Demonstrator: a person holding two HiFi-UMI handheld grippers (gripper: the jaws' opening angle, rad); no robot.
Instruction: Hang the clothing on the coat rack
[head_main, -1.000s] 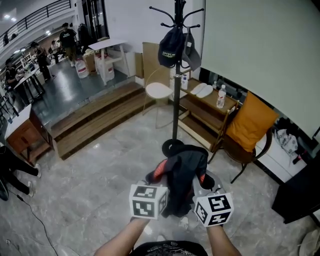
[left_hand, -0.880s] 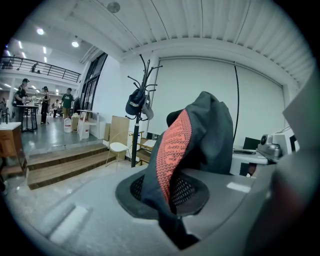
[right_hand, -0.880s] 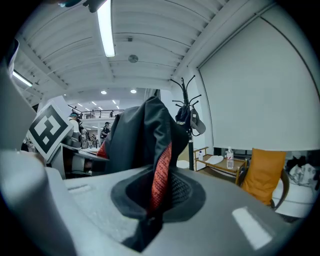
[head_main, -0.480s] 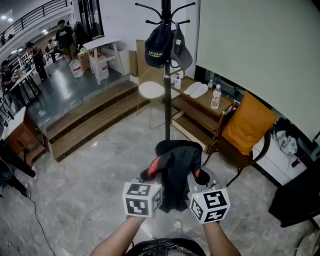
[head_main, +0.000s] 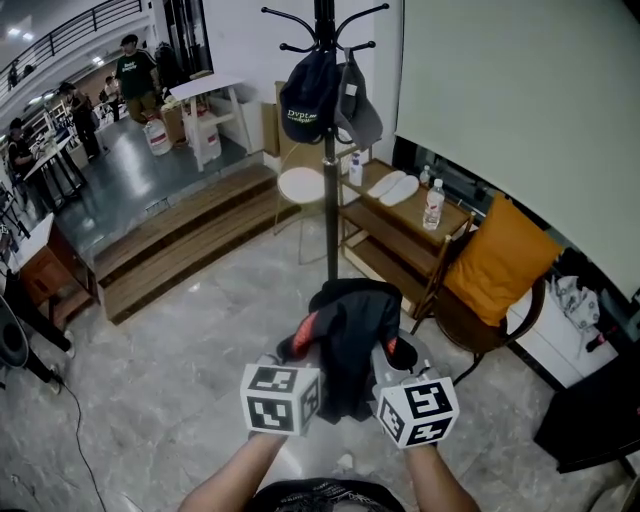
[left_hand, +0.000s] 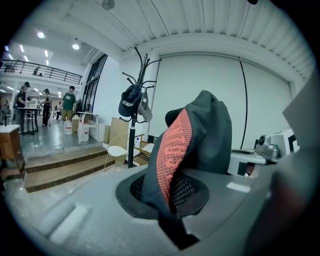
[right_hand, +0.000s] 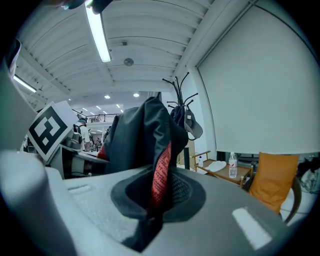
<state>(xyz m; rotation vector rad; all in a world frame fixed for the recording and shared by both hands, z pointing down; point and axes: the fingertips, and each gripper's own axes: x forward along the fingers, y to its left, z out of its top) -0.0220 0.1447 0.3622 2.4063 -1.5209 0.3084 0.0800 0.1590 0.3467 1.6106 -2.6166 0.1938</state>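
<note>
A black garment (head_main: 350, 340) with red mesh trim hangs bunched between my two grippers, low in the head view. My left gripper (head_main: 298, 350) is shut on its left side and my right gripper (head_main: 393, 352) on its right side. In the left gripper view the garment (left_hand: 200, 140) rises out of the shut left gripper (left_hand: 167, 202), its red strip pinched there. The right gripper view shows the garment (right_hand: 142, 142) clamped in the right gripper (right_hand: 154, 202). The black coat rack (head_main: 329, 200) stands just beyond, upright, with a dark cap (head_main: 304, 98) and a grey cap (head_main: 360, 108) on its hooks.
A wooden chair with an orange cushion (head_main: 497, 262) stands at the right. A low wooden bench (head_main: 400, 215) with a bottle and slippers is behind the rack, beside a white round chair (head_main: 303, 184). Wooden steps (head_main: 180, 240) run left. People (head_main: 133, 68) stand far back left.
Both grippers have carried the garment toward the coat rack, which now stands closer and more in line with them. The grip on the garment is unchanged.
</note>
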